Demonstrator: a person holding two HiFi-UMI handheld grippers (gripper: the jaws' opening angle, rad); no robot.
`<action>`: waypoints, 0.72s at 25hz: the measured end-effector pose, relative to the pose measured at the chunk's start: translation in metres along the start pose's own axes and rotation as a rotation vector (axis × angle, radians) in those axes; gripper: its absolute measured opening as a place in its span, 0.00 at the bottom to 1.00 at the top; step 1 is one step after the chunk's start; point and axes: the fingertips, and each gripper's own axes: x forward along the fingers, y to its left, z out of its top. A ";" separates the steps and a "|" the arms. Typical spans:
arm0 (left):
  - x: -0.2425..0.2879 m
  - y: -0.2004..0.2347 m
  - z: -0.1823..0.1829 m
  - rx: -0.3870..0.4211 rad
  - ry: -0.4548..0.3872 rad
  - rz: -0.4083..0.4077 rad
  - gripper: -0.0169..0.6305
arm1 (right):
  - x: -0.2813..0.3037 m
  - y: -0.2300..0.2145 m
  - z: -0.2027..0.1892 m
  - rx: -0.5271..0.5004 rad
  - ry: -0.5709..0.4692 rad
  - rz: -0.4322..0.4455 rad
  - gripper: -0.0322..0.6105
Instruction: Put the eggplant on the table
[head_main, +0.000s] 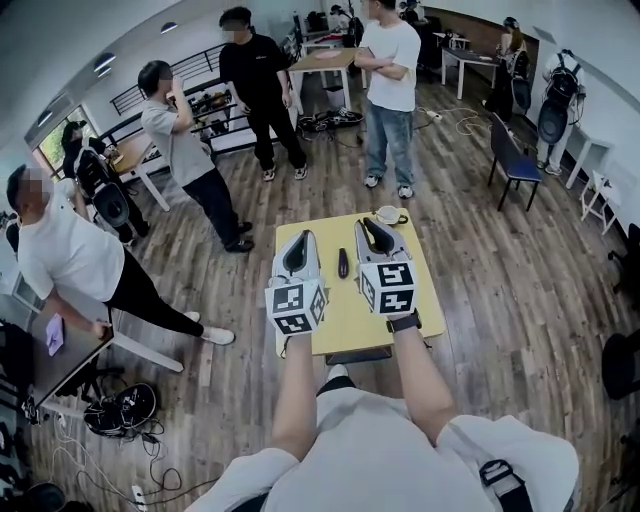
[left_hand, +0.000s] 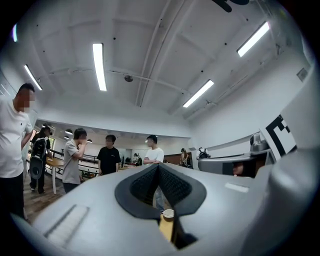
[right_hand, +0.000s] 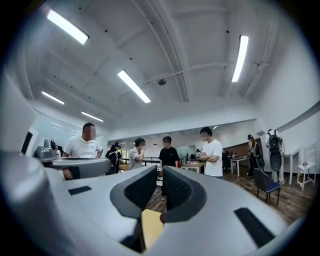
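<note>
A small yellow surface (head_main: 345, 322) stood on a wood-plank floor (head_main: 500, 290) in a broad room lit by ceiling strips (left_hand: 99, 65), with people (head_main: 390, 90) standing beyond. The dark eggplant (head_main: 343, 264) lay on the surface, a cup (head_main: 387, 214) near its far edge. The left tongs (head_main: 302, 240) were together and empty, while the right tongs (head_main: 370, 226) stood narrowly apart and empty. Their cubes (head_main: 296, 306) bore black-and-white square markers.

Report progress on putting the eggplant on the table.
Done: the eggplant lies on the yellow table, and no tongs touch it. In hand: nothing. The left tongs are shut and empty, and the right tongs are slightly apart and empty. Left: apparently nothing.
</note>
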 end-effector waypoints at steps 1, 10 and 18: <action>-0.002 -0.001 0.002 0.001 -0.004 0.003 0.04 | -0.003 0.000 0.004 -0.009 -0.011 -0.003 0.10; -0.013 -0.022 0.012 0.002 -0.027 0.012 0.04 | -0.029 -0.006 0.021 -0.040 -0.048 -0.010 0.07; -0.009 -0.021 0.014 0.000 -0.025 -0.001 0.04 | -0.026 -0.007 0.024 -0.039 -0.046 -0.020 0.07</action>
